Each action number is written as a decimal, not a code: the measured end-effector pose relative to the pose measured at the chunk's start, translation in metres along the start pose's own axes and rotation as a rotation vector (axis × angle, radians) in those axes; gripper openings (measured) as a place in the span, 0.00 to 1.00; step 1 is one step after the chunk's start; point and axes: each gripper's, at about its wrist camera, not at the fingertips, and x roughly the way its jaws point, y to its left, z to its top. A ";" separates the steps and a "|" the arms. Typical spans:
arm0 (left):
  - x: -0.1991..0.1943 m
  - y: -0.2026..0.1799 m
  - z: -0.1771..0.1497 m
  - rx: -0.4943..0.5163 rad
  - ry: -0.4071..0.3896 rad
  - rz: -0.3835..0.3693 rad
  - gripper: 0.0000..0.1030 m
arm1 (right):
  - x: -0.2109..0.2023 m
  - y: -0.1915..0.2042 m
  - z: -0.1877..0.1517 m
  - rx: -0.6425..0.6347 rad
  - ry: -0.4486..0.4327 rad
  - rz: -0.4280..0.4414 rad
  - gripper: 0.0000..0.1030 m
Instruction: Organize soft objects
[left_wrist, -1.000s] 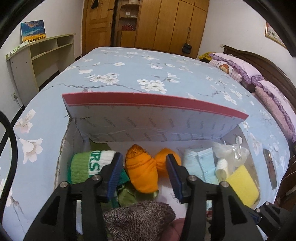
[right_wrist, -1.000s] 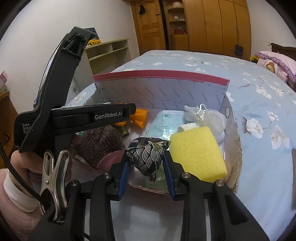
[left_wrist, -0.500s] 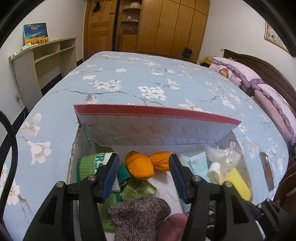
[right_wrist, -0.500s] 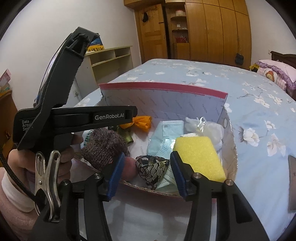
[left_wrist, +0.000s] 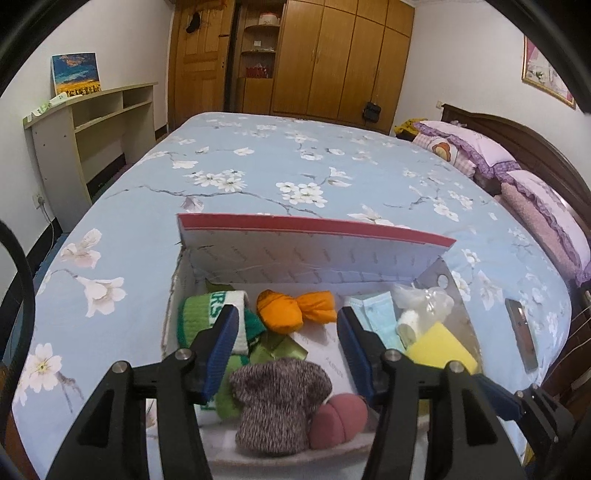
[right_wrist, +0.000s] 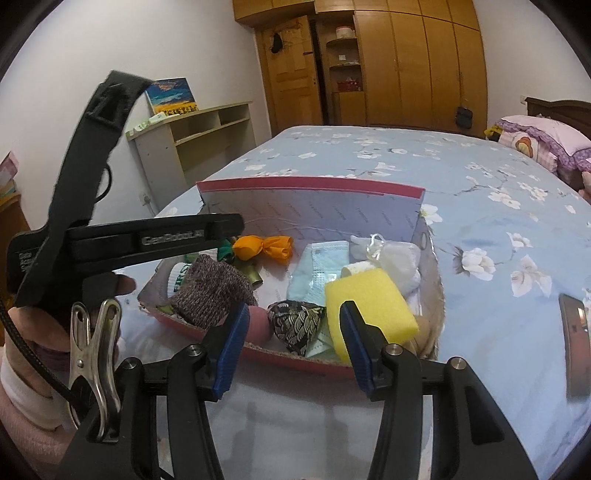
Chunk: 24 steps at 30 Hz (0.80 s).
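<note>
Your left gripper (left_wrist: 286, 345): jaws spread wide, holding nothing, hanging over the near half of the box (left_wrist: 314, 236); its blue pads (left_wrist: 221, 347) touch no item that you can make out. Seen from the right wrist, its side (right_wrist: 147, 240) carries raised lettering, too blurred to read surely.

Your right gripper (right_wrist: 291, 339): jaws spread wide, empty, poised at the box's near rim with the patterned pouch (right_wrist: 299, 325) lying between and beyond its pads, apart from them.

Box, on the bedspread (left_wrist: 258, 173), far flap upright with a red edge, faint repeated print on its inner face, unreadable. Contents:
- Green-and-white sock (left_wrist: 207, 314), left side; letters "RS" show in the left view, "FIRS" in the right view.
- Orange bundle (left_wrist: 291, 310), at the back, centre.
- Olive ribbon (left_wrist: 280, 347), just in front of the orange bundle.
- Brown knit sock (left_wrist: 277, 398), near edge, touching the pink ball (left_wrist: 340, 417) on its right.
- Blue masks (left_wrist: 373, 314), right of centre.
- White gauze and clear bag (left_wrist: 421, 306), back right corner.
- Yellow sponge (right_wrist: 365, 302), near right, beside the pouch.

Phone (left_wrist: 521, 328), on the bedspread right of the box, apart from it.
</note>
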 end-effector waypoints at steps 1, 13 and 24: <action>-0.004 0.001 -0.001 -0.005 -0.003 0.000 0.57 | -0.002 0.000 -0.001 0.003 0.002 -0.002 0.51; -0.050 0.009 -0.035 -0.032 -0.009 0.001 0.57 | -0.027 0.001 -0.017 0.028 0.000 -0.012 0.51; -0.076 0.012 -0.085 -0.057 0.003 0.039 0.57 | -0.034 0.005 -0.041 0.011 0.039 -0.056 0.51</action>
